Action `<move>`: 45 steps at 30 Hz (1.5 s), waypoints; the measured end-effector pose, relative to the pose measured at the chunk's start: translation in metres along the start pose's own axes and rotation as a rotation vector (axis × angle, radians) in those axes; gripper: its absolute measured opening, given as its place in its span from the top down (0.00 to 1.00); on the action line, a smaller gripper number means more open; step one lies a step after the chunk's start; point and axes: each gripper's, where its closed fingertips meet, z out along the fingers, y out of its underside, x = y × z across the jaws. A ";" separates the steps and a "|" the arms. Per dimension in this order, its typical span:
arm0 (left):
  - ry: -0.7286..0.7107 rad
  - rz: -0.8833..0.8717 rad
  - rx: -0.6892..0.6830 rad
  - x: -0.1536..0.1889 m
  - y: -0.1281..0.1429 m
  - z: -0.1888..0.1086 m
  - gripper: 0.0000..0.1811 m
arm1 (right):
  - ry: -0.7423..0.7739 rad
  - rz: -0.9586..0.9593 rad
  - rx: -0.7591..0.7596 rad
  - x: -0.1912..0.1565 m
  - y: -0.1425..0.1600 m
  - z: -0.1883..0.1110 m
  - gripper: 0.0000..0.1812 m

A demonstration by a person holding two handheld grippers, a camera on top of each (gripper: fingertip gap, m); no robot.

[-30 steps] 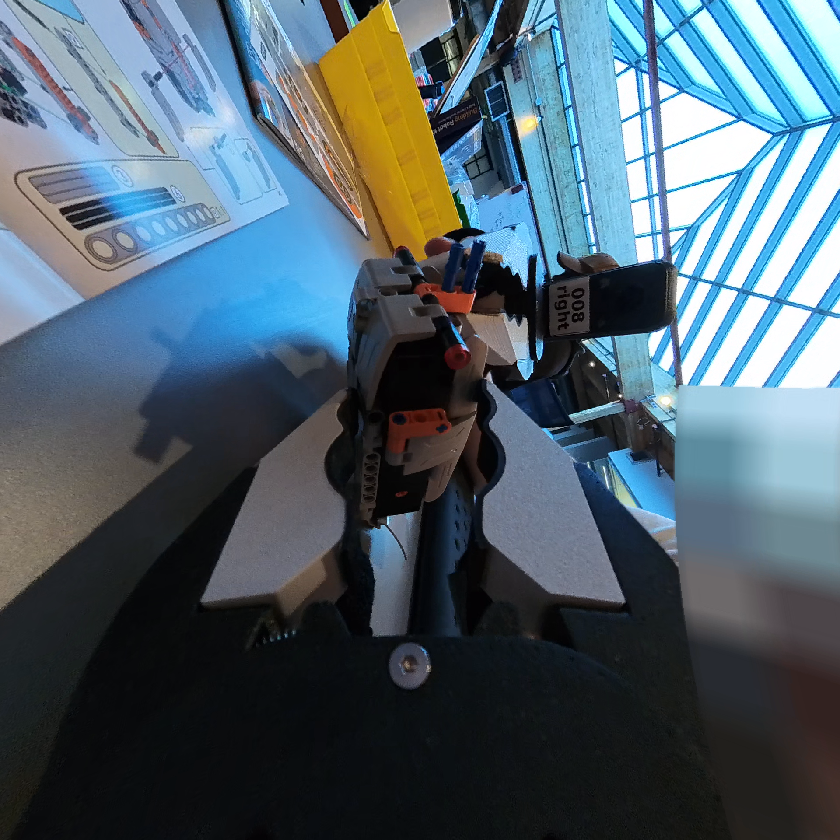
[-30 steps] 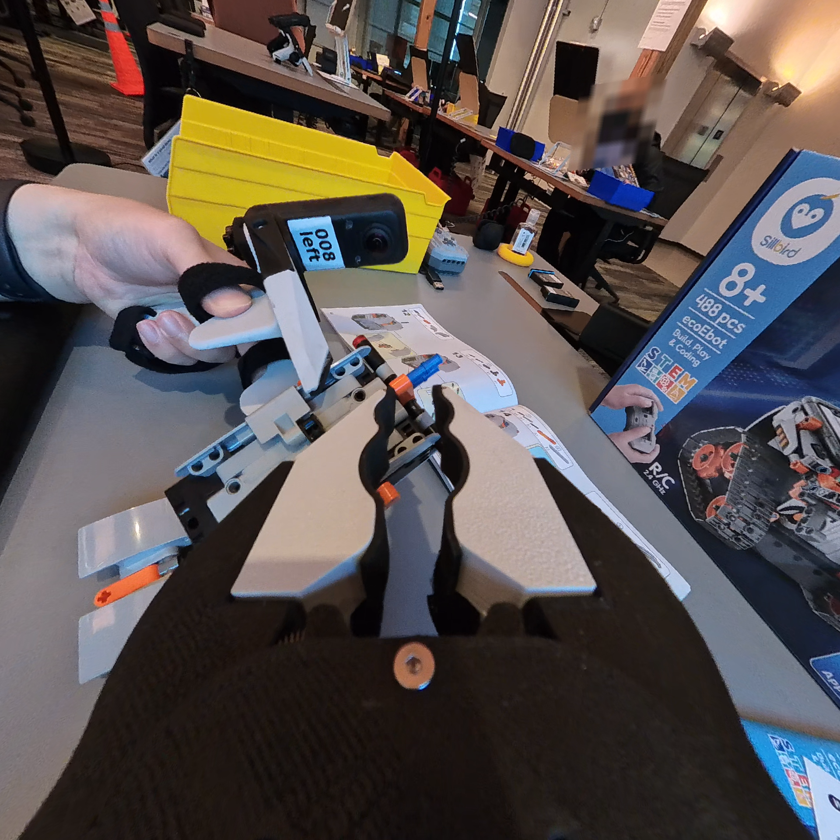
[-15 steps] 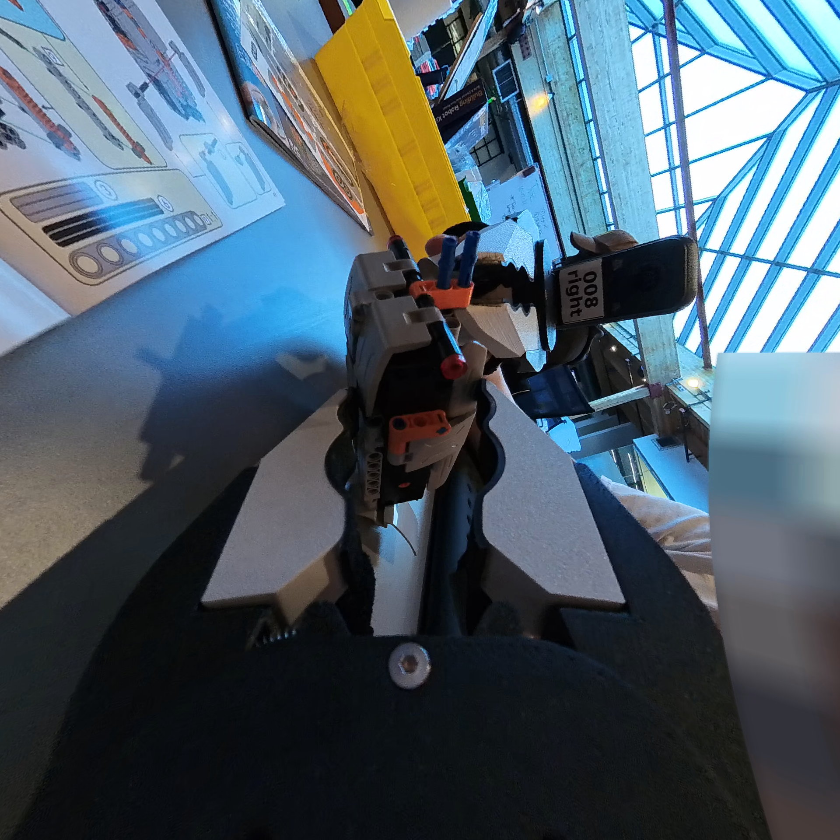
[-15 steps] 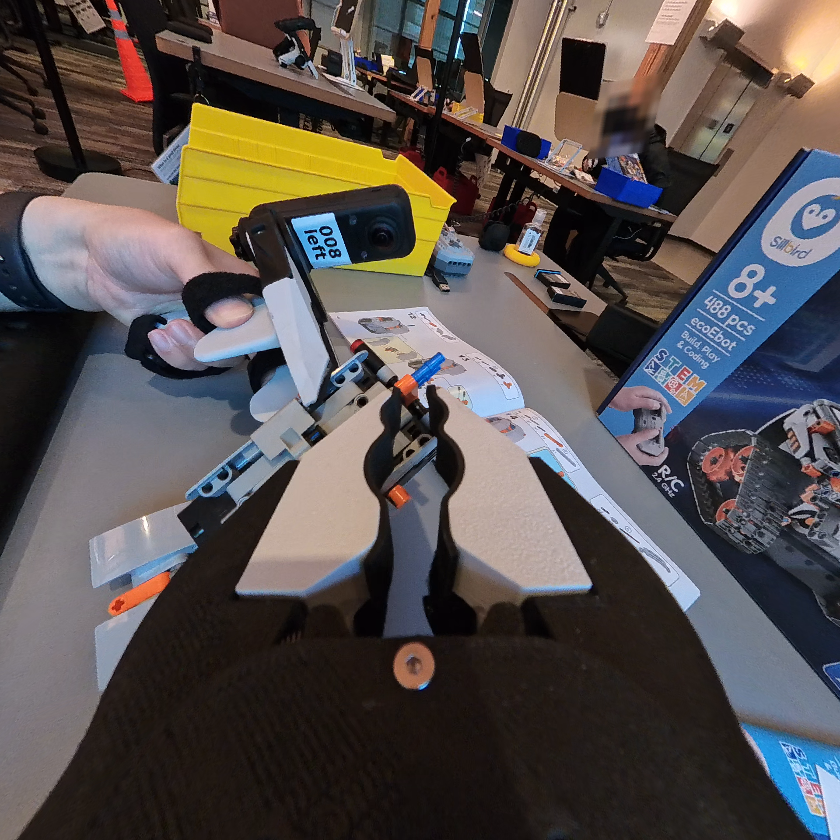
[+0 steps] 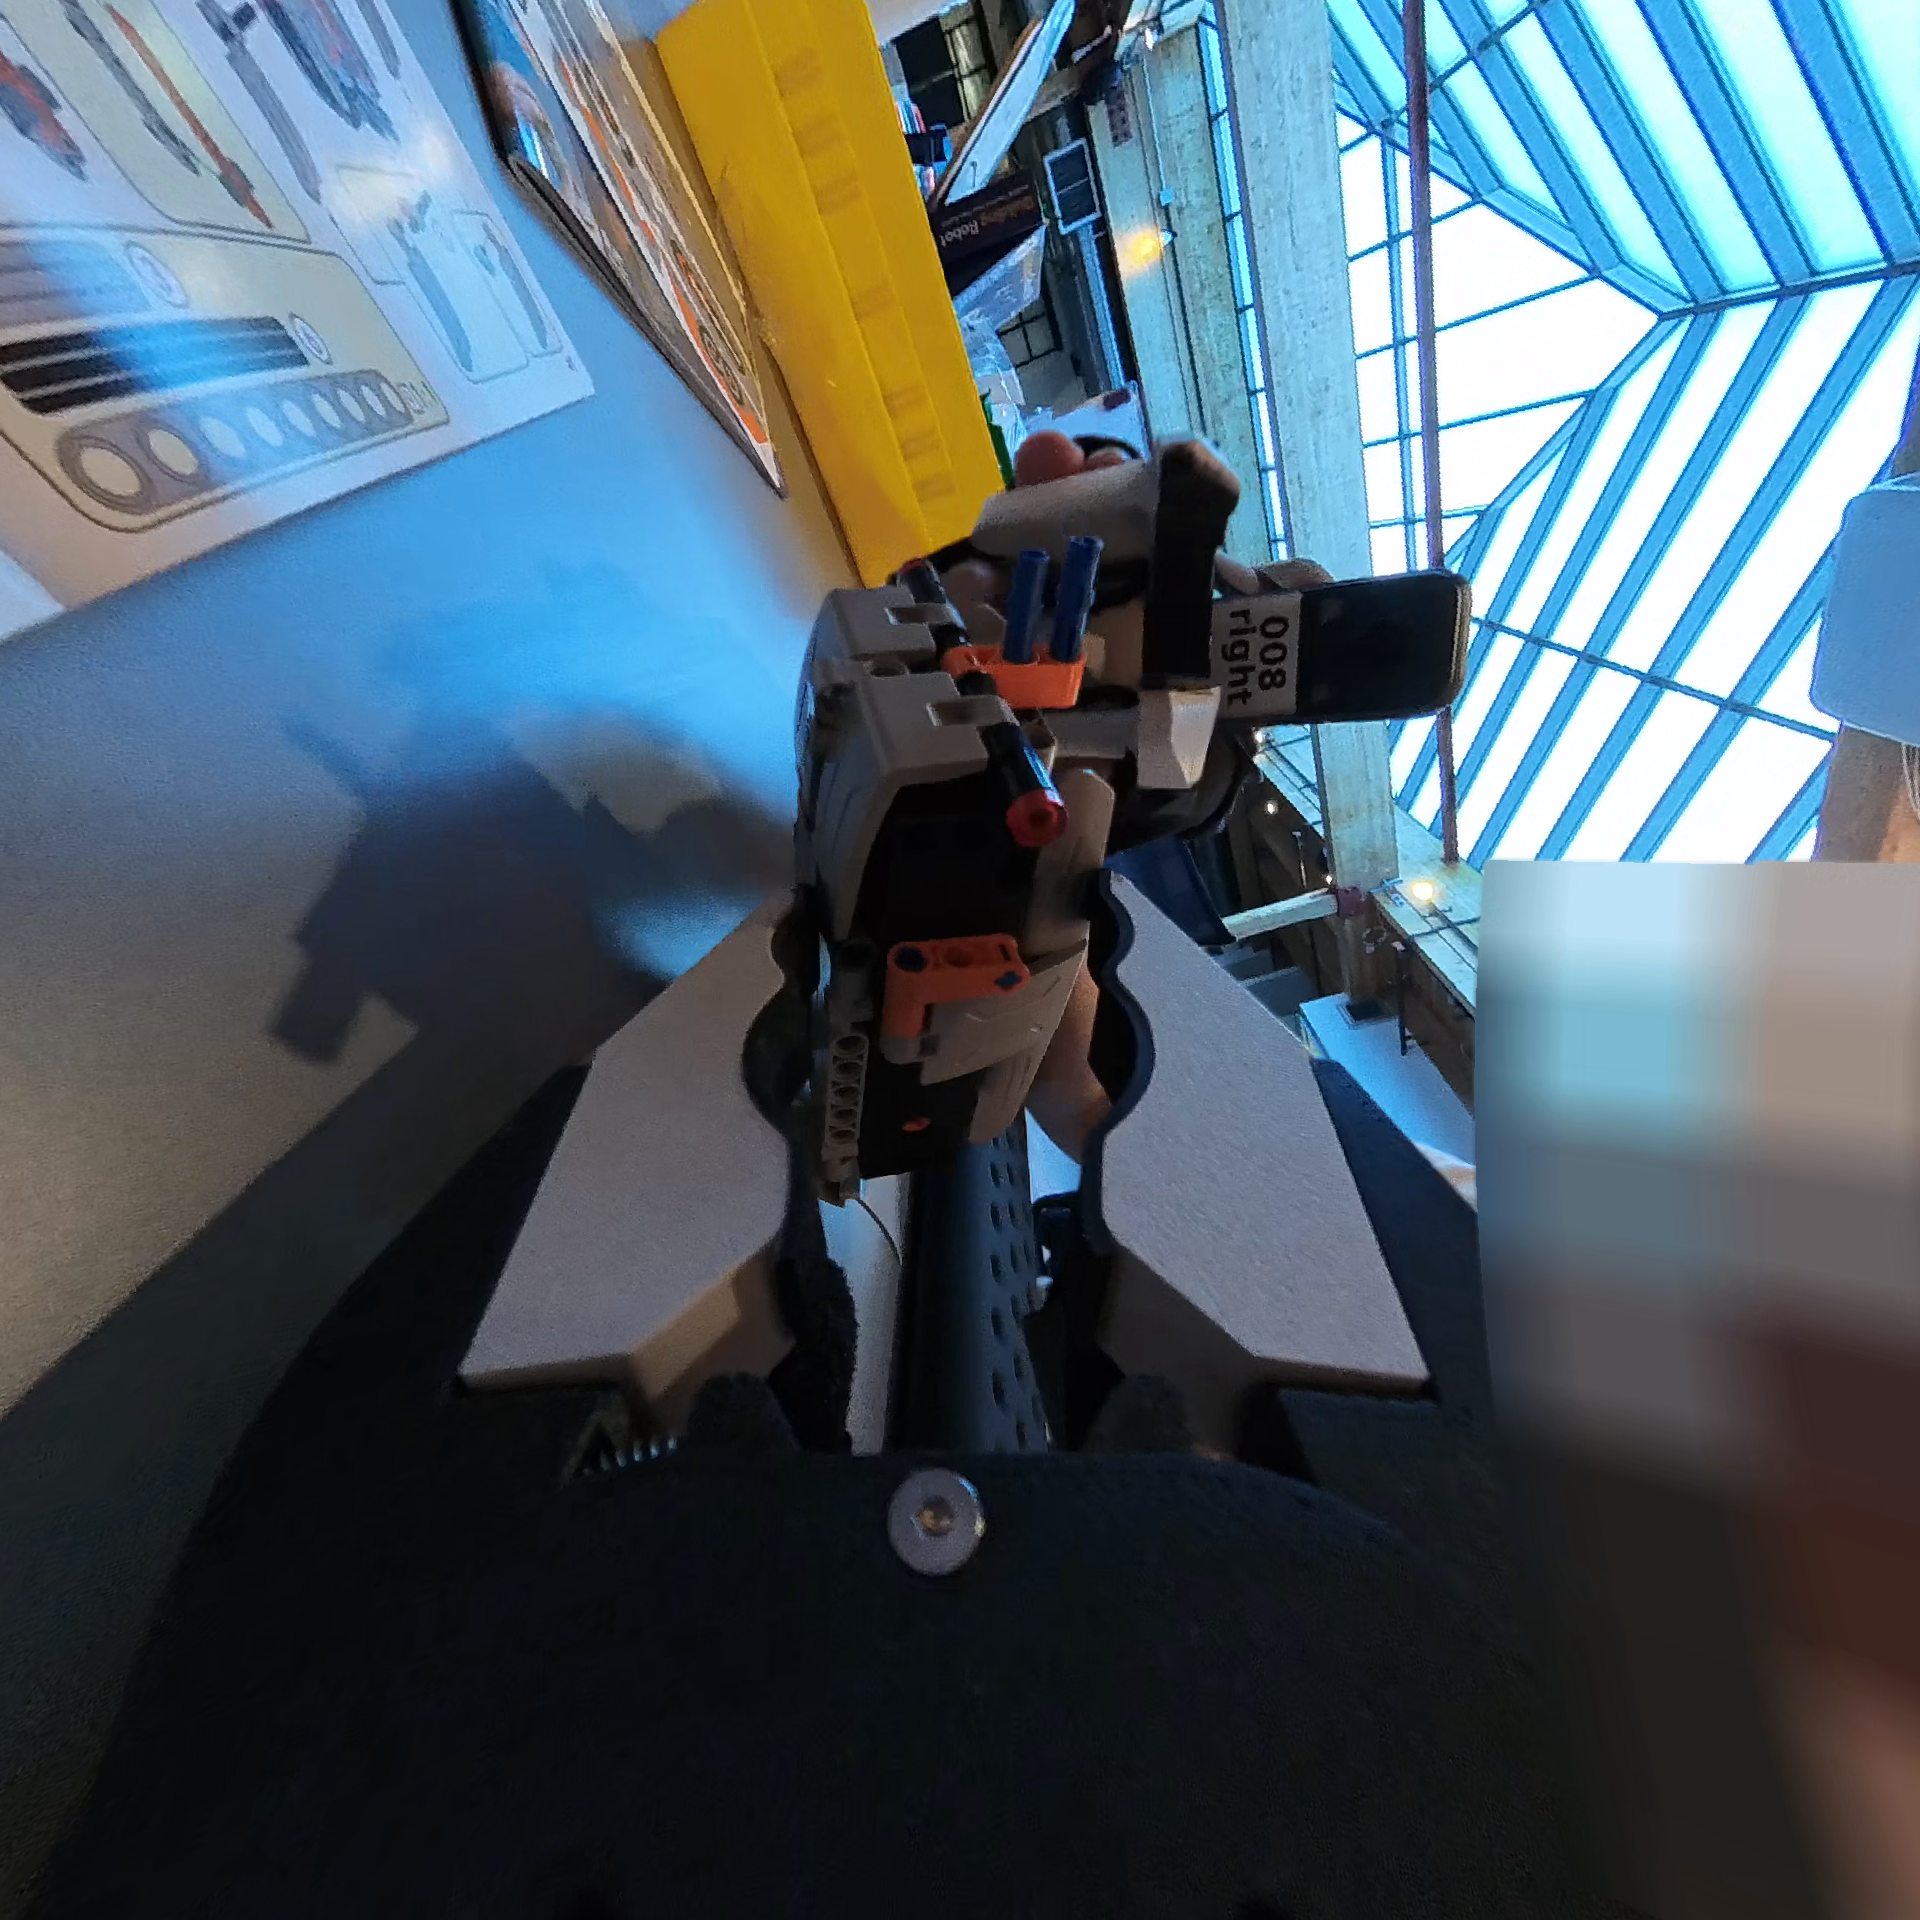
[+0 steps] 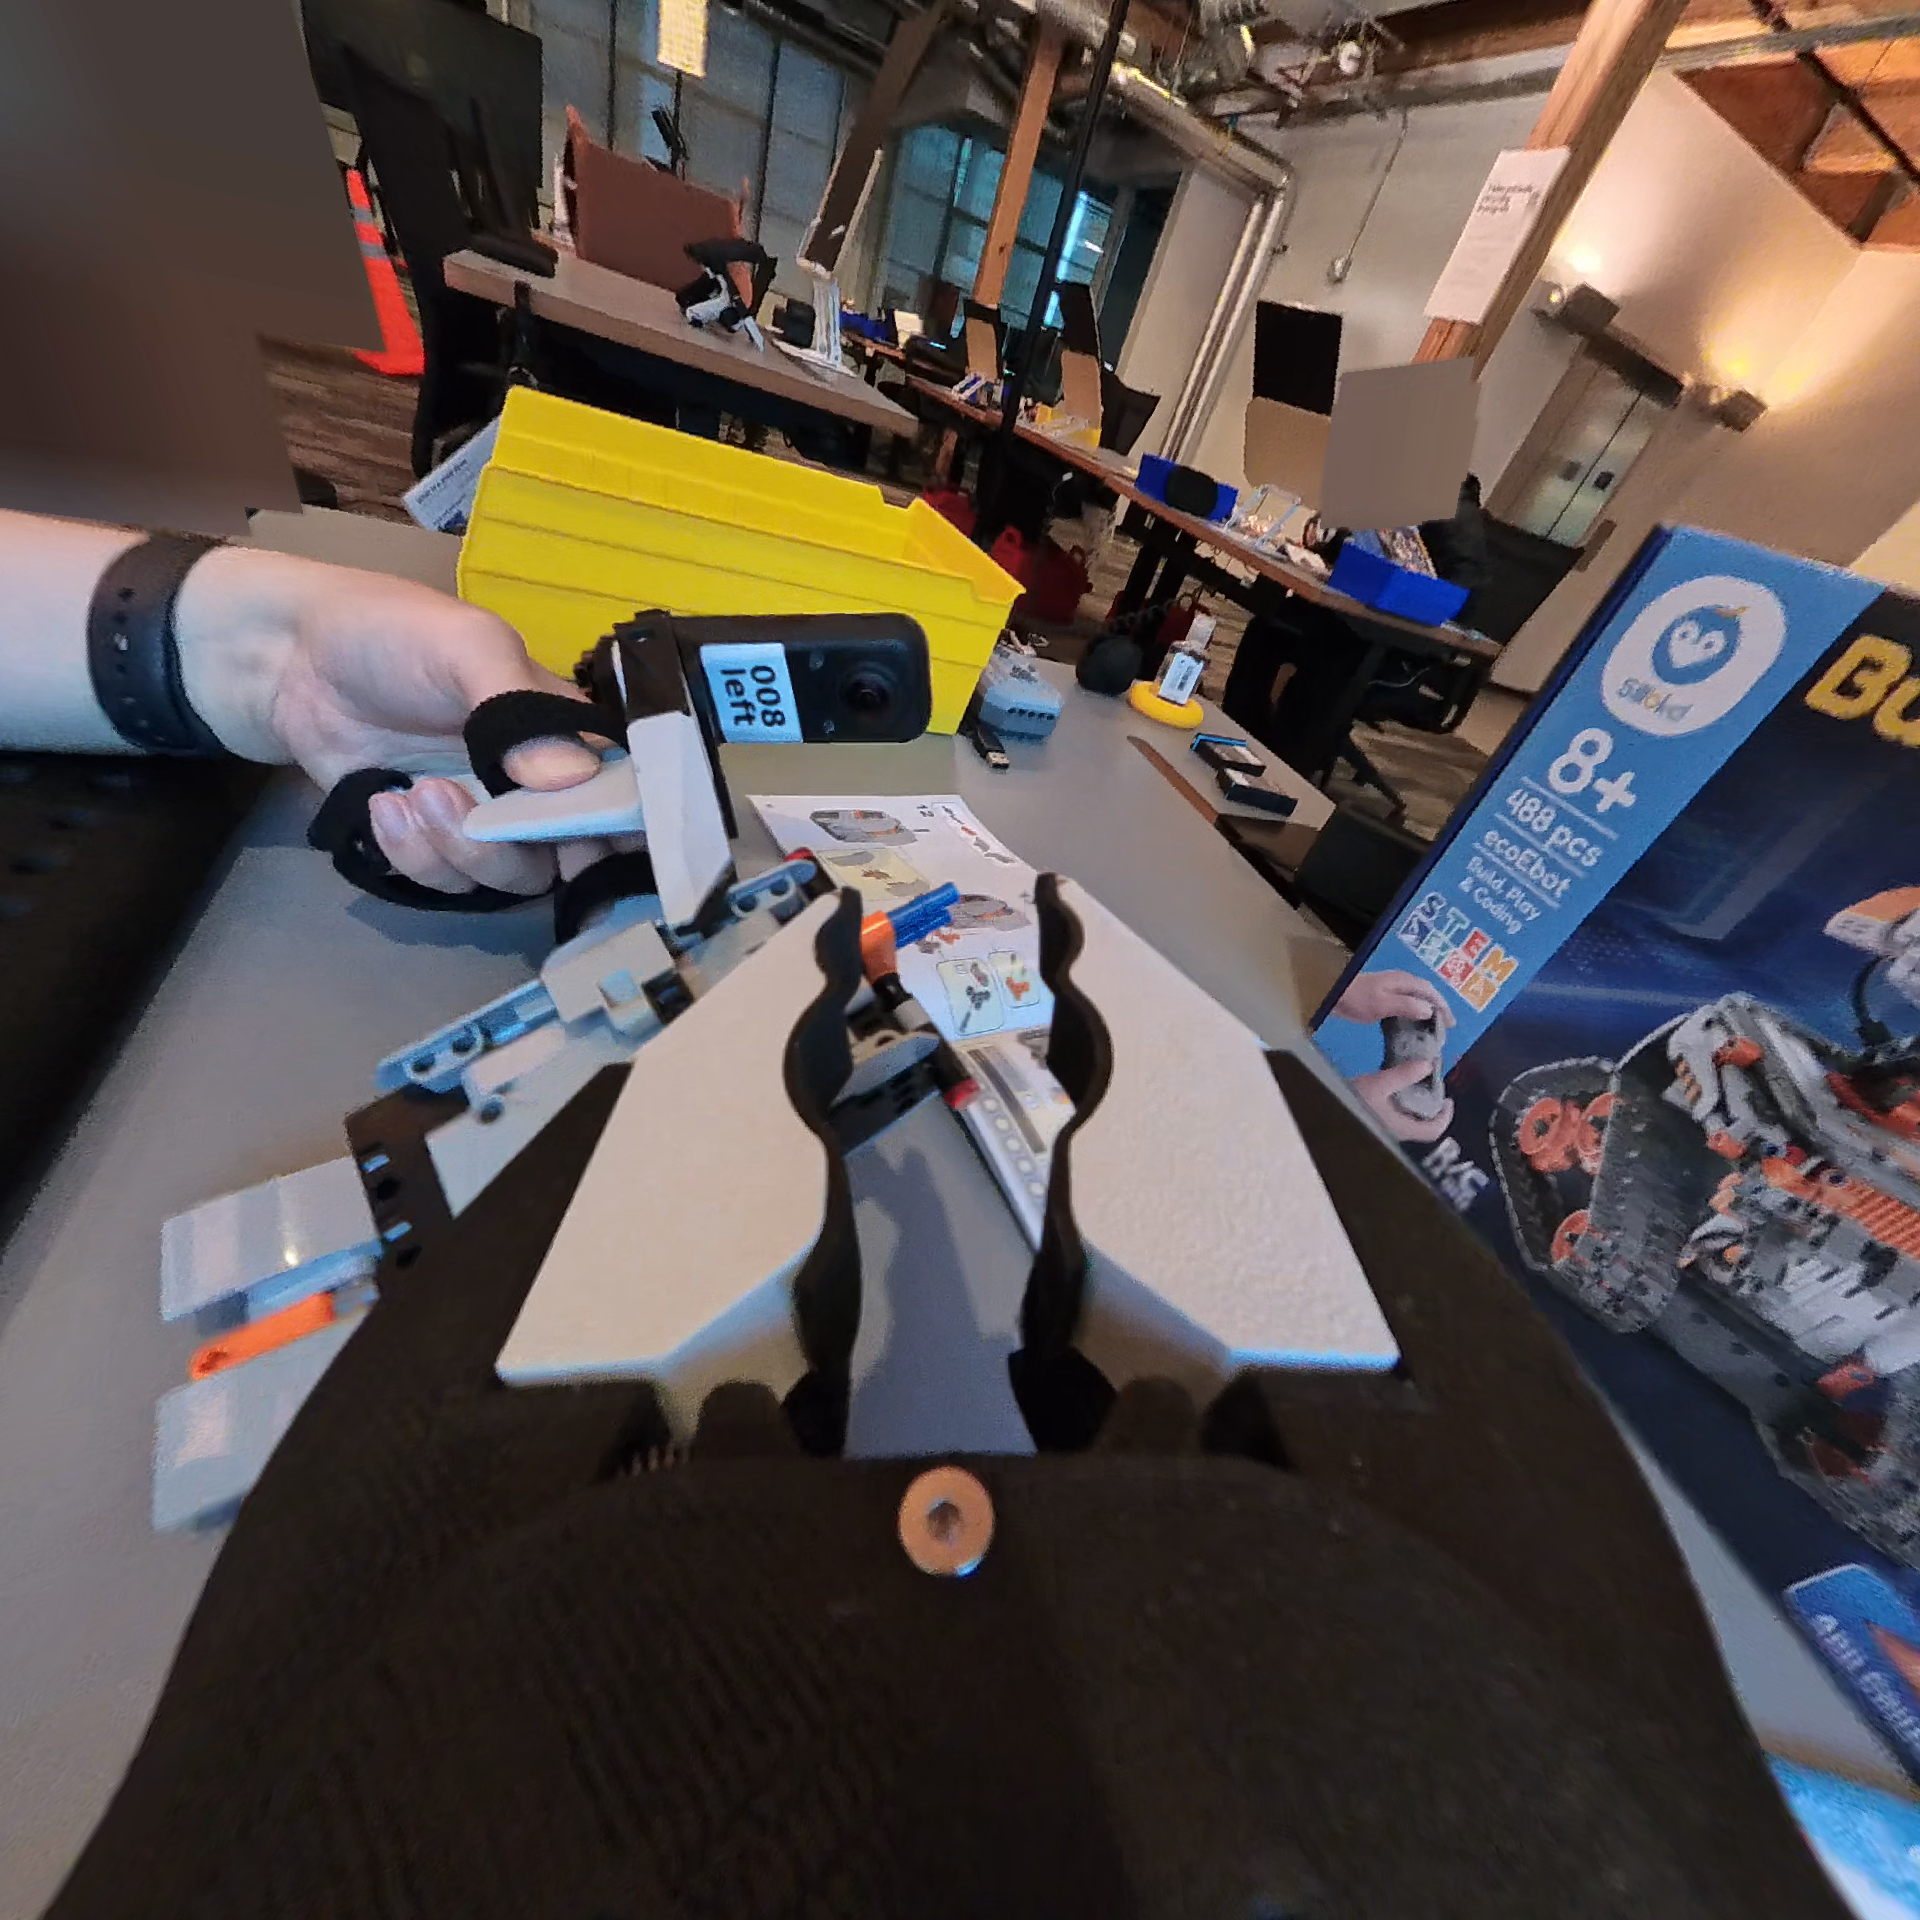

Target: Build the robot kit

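Left wrist view: left tongs clamp the brick model above the surface. Right tongs stand parted around its orange-and-blue pin end, not gripping. Risk: off-centre clamping may let the model twist or shed pins.

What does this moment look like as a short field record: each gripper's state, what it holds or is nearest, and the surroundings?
left gripper: shut on the grey, black and orange brick assembly, held above the grey table
right gripper: open, fingers either side of the assembly's far end with blue pins; contact unclear
behind: yellow bin
under the assembly: instruction booklet
right side: blue toy box
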 end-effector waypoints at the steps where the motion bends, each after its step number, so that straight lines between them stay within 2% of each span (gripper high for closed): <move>1: 0.003 0.003 -0.010 0.001 0.001 0.001 0.72 | -0.019 -0.063 -0.014 -0.001 0.001 0.000 0.80; 3: 0.007 0.002 -0.019 0.000 0.002 0.002 0.72 | -0.067 -0.201 -0.105 -0.003 0.011 0.004 0.76; 7: -0.016 0.033 -0.044 -0.003 0.004 0.002 0.72 | -0.153 -0.354 -0.203 -0.010 0.016 0.011 0.77; 12: -0.036 0.076 -0.051 -0.001 0.004 0.003 0.72 | -0.204 -0.496 -0.268 -0.015 0.012 0.014 0.83; 16: -0.056 0.132 -0.064 0.002 0.005 0.004 0.72 | -0.222 -0.579 -0.317 -0.015 0.006 0.013 0.81; 25: -0.085 0.209 -0.077 0.006 0.009 0.006 0.72 | -0.274 -0.599 -0.419 -0.020 0.003 0.009 0.82; 28: -0.093 0.225 -0.081 0.007 0.010 0.006 0.72 | -0.286 -0.619 -0.438 -0.024 0.004 0.007 0.87; 30: -0.095 0.228 -0.081 0.007 0.010 0.006 0.72 | -0.278 -0.617 -0.434 -0.024 0.004 0.007 0.86; 32: -0.098 0.235 -0.083 0.007 0.010 0.005 0.72 | -0.252 -0.630 -0.412 -0.021 0.001 0.009 0.81; 45: -0.111 0.273 -0.092 0.008 0.011 0.006 0.72 | -0.291 -0.586 -0.441 -0.027 0.003 0.006 0.87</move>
